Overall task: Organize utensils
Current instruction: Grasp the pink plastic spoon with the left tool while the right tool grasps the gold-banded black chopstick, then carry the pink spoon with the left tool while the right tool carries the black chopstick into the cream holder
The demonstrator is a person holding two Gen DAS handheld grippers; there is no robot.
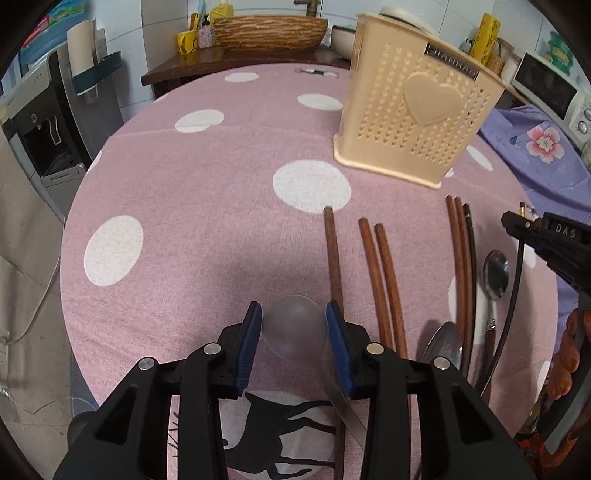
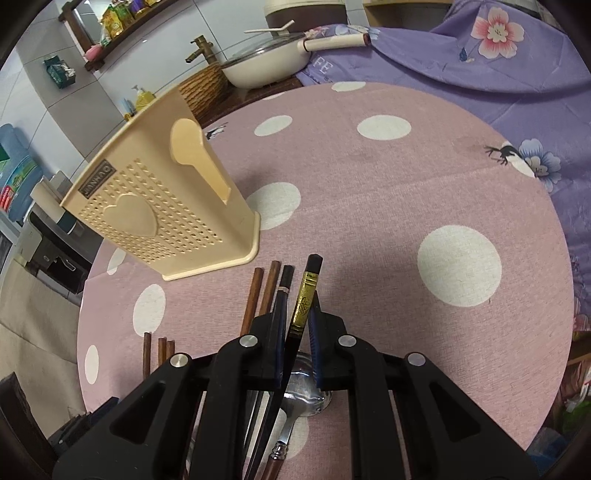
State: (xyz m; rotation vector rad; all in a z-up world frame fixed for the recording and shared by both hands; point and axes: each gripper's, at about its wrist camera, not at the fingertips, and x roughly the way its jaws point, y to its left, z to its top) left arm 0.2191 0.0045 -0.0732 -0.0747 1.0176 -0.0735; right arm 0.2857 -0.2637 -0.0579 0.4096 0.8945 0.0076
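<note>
A beige perforated utensil holder (image 1: 413, 114) with a heart stands on the pink dotted tablecloth; it also shows in the right wrist view (image 2: 159, 218). My left gripper (image 1: 294, 325) is shut on the bowl of a metal spoon (image 1: 295, 328), blurred, above the table. Brown chopsticks (image 1: 384, 280) and two spoons (image 1: 495, 273) lie to its right. My right gripper (image 2: 297, 321) is shut on a black chopstick with a gold band (image 2: 304, 299), lifted over a spoon (image 2: 306, 391). The right gripper also shows in the left wrist view (image 1: 517, 221).
A white pan (image 2: 266, 70), a woven basket (image 1: 269, 33) and a faucet (image 2: 201, 48) stand beyond the table's far edge. A purple floral cloth (image 2: 498, 66) lies at right. A water dispenser (image 1: 44, 122) stands at left.
</note>
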